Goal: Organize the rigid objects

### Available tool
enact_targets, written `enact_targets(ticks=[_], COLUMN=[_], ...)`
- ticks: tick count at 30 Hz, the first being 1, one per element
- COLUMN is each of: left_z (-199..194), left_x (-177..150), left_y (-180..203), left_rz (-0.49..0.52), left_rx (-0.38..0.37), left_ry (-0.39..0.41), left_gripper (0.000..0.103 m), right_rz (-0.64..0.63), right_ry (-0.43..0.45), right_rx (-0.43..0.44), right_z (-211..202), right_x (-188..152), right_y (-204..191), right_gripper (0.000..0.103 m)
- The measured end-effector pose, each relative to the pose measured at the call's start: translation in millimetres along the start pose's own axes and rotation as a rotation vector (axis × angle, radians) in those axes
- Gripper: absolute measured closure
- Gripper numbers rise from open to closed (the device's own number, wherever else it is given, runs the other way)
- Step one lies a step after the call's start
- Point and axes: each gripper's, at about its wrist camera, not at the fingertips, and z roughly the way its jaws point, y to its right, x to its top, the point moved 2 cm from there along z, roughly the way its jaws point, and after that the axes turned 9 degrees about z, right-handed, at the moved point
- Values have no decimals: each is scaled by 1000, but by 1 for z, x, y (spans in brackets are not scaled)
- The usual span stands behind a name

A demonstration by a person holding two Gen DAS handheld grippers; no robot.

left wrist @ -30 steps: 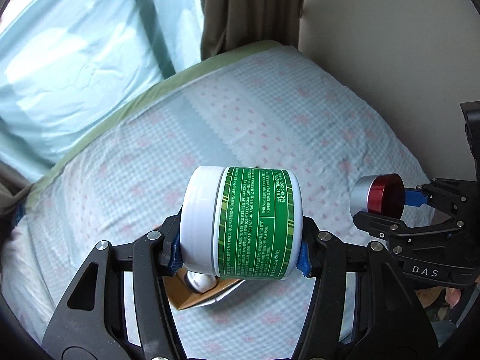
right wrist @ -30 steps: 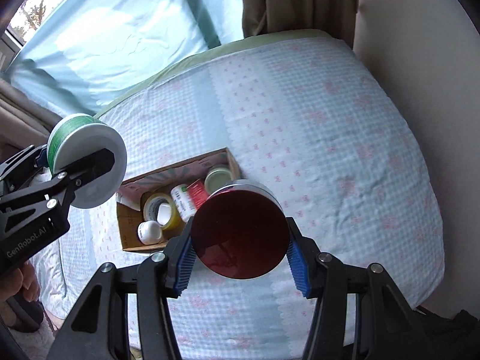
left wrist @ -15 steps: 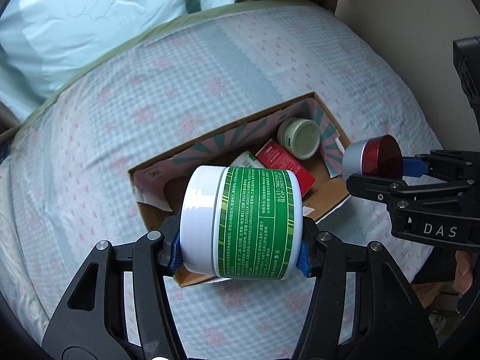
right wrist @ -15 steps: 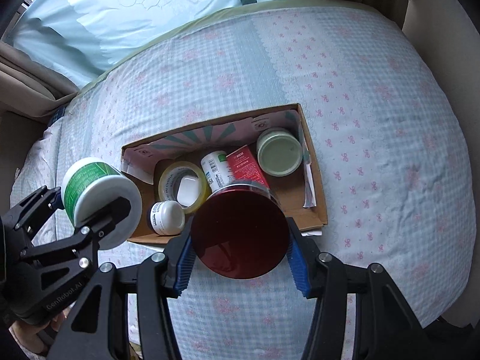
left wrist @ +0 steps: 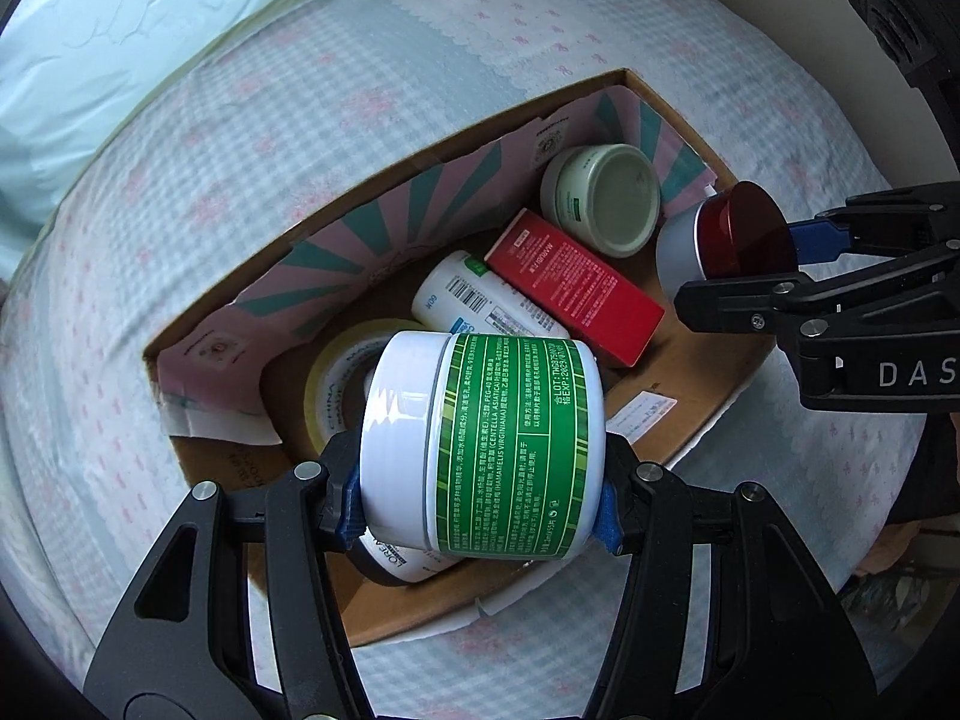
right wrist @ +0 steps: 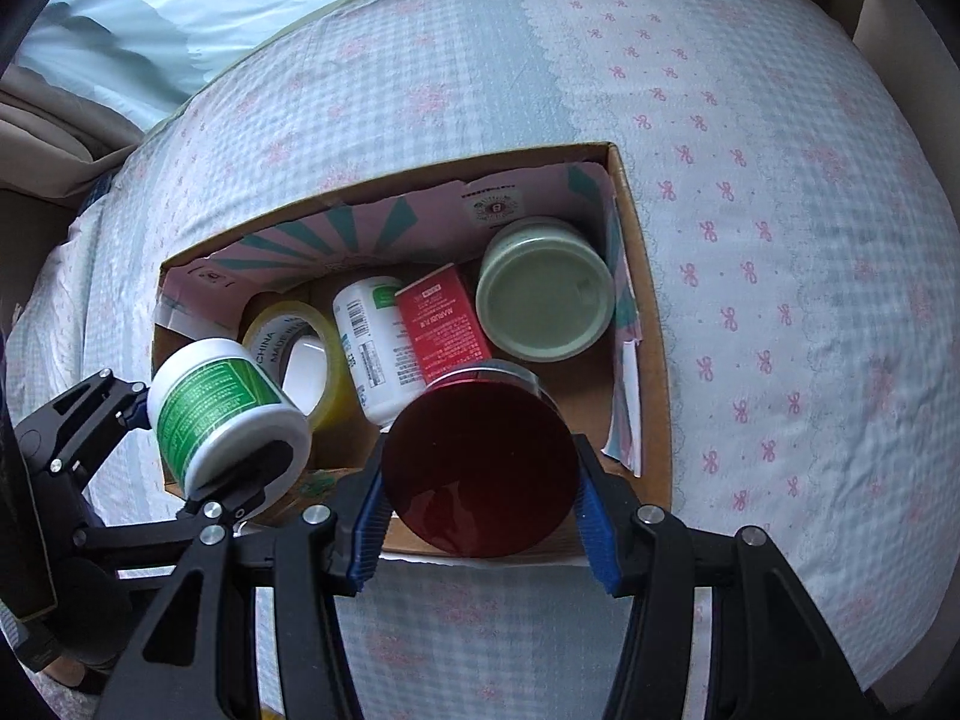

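Observation:
My left gripper (left wrist: 483, 507) is shut on a white jar with a green label (left wrist: 486, 444) and holds it on its side over the near left part of an open cardboard box (left wrist: 708, 420). My right gripper (right wrist: 480, 507) is shut on a silver jar with a red lid (right wrist: 480, 474) over the box's near right part; it also shows in the left wrist view (left wrist: 720, 234). In the box lie a tape roll (right wrist: 282, 330), a white bottle (right wrist: 378, 354), a red carton (right wrist: 444, 324) and a pale green jar (right wrist: 543, 306).
The box (right wrist: 651, 360) sits on a bed with a checked sheet with pink bows (right wrist: 780, 240). A small white jar (left wrist: 402, 564) lies under the held green jar. A light blue pillow (left wrist: 120, 30) and a wall lie beyond.
Both grippers have moved down and closer to the box with their jars. The box now fills the middle of both views.

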Motion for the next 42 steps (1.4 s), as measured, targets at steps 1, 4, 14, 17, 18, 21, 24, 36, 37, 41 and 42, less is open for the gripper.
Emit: enact_targets(ticks=[1, 4, 14, 17, 18, 21, 24, 36, 37, 41, 42], left_z=[2, 6, -14, -14, -13, -16, -21, -65, -80, -160, -181], left_x=[1, 4, 9, 2, 0, -3, -4, -2, 0, 9, 11], left_y=[2, 9, 4, -2, -3, -4, -4, 13, 16, 35, 42], left_rz=[15, 42, 19, -2, -7, -22, -39, -164, -184, -276, -298], left_rx=[-1, -17, -14, -12, -9, -4, 0, 61, 74, 127, 148], left_ry=[-6, -11, 42, 21, 14, 7, 9, 41, 61, 183, 211], left_gripper=[50, 50, 0, 0, 0, 0, 0, 0, 0, 0, 0], right_rz=[-8, -27, -37, -42, -40, -19, -21, -47, -47, -62, -69], right_ry=[0, -11, -3, 33, 34, 28, 22, 64, 83, 195, 225], right_rx=[-7, -22, -46, -90, -94, -71, -65, -17, -11, -13, -19], right_z=[1, 5, -5, -13, -14, -15, -17, -55, -69, -147, -168], right_x=[1, 1, 2, -2, -2, -3, -4, -14, -15, -26, -29], right_y=[-1, -2, 0, 2, 3, 7, 8, 18, 20, 32, 36], right_gripper=[53, 53, 4, 4, 4, 4, 4, 4, 4, 4, 4])
